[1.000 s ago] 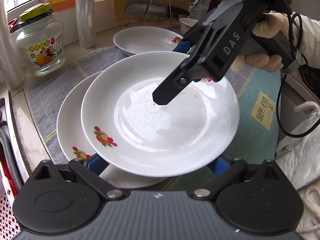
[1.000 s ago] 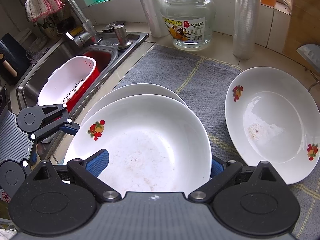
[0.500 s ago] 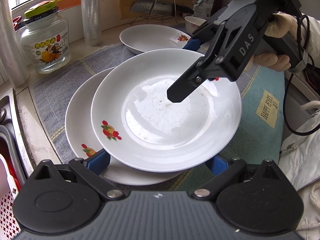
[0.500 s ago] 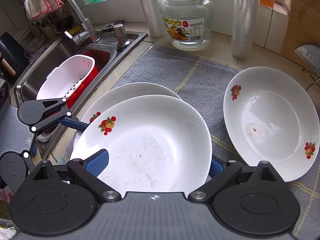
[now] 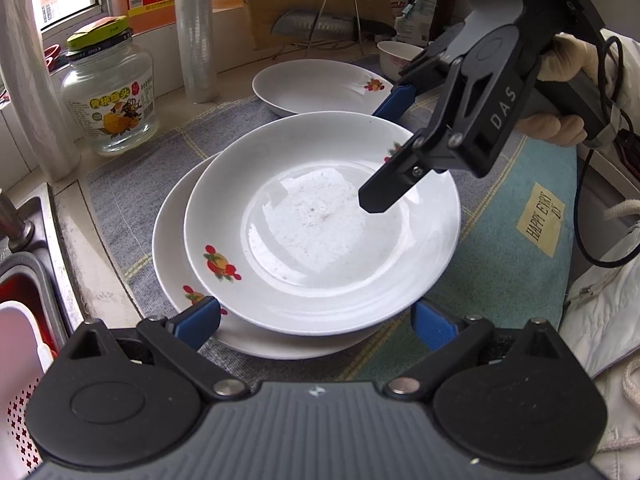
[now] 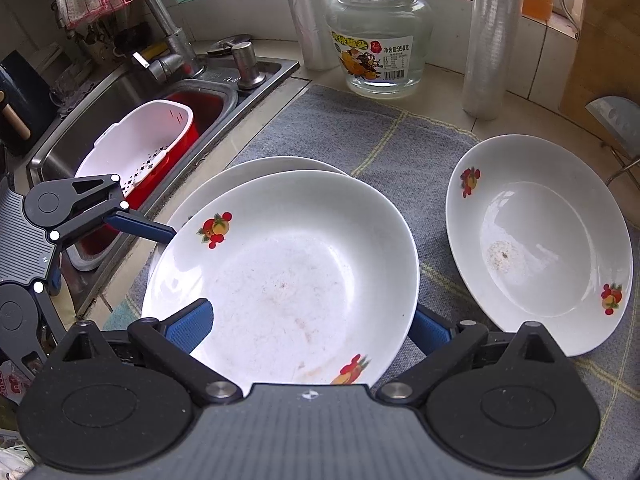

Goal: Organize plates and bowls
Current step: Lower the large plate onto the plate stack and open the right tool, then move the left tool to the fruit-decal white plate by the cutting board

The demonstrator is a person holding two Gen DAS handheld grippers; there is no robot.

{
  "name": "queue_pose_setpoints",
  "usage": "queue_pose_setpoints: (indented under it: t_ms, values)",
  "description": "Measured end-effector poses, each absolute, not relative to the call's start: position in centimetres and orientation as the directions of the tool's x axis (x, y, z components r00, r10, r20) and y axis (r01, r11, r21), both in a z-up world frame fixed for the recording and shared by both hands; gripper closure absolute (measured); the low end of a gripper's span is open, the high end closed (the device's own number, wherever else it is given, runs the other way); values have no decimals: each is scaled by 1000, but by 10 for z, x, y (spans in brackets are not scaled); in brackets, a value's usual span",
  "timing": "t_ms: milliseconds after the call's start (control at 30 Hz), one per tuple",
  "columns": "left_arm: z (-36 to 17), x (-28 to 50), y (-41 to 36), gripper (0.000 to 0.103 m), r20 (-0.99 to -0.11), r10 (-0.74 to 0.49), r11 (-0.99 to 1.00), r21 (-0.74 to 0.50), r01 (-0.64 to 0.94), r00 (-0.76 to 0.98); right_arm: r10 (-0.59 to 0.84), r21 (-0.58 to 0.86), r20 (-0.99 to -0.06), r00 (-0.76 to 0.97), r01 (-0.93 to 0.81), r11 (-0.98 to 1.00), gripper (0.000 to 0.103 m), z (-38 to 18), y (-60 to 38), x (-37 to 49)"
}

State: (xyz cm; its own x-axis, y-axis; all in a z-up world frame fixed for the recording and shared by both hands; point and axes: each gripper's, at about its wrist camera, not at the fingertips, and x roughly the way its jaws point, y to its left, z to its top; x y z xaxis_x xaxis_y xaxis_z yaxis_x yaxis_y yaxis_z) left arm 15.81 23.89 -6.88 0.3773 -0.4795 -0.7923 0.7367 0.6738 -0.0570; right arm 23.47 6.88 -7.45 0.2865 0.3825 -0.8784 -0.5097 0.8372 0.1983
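Note:
A white plate with fruit prints point(image 5: 320, 224) point(image 6: 288, 276) sits tilted on a second white plate point(image 5: 176, 264) point(image 6: 256, 168) on the grey mat. My right gripper point(image 6: 308, 324) point(image 5: 392, 148) is open, its jaws either side of the top plate's rim, one finger over the plate. My left gripper point(image 5: 316, 320) point(image 6: 136, 228) is open at the stack's opposite edge, touching nothing I can see. A third white plate point(image 5: 316, 84) point(image 6: 536, 240) lies apart on the mat.
A glass jar point(image 5: 108, 92) point(image 6: 380, 36) and clear film rolls point(image 5: 196, 28) point(image 6: 492, 36) stand at the back. The sink point(image 6: 120, 96) holds a red and white strainer basket point(image 6: 140, 152). A small bowl point(image 5: 396, 56) and a knife rack point(image 5: 328, 24) stand behind.
The left gripper has pulled back from the stack, so the plates look farther away. The top plate has shifted slightly with the right gripper; both grippers stay open.

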Motion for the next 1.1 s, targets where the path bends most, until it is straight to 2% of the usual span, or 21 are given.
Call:
queue_pose_setpoints:
  t_ms: [300, 633, 833, 1100]
  values:
    - [-54, 144, 240, 2, -745, -455, 732, -1, 681, 488, 363, 161, -873, 326, -510, 845, 0, -70, 64, 220]
    - [-42, 133, 238, 1, -685, -412, 820, 7, 572, 600, 248, -6, -838, 487, -461, 887, 0, -59, 49, 180]
    - [-44, 132, 219, 1, -696, -413, 826, -16, 563, 587, 177, -76, -826, 536, -416, 906, 0, -59, 25, 160]
    - [-36, 131, 175, 1, -694, -350, 870, 7, 493, 629, 189, -104, -802, 566, -445, 890, 0, -70, -17, 156]
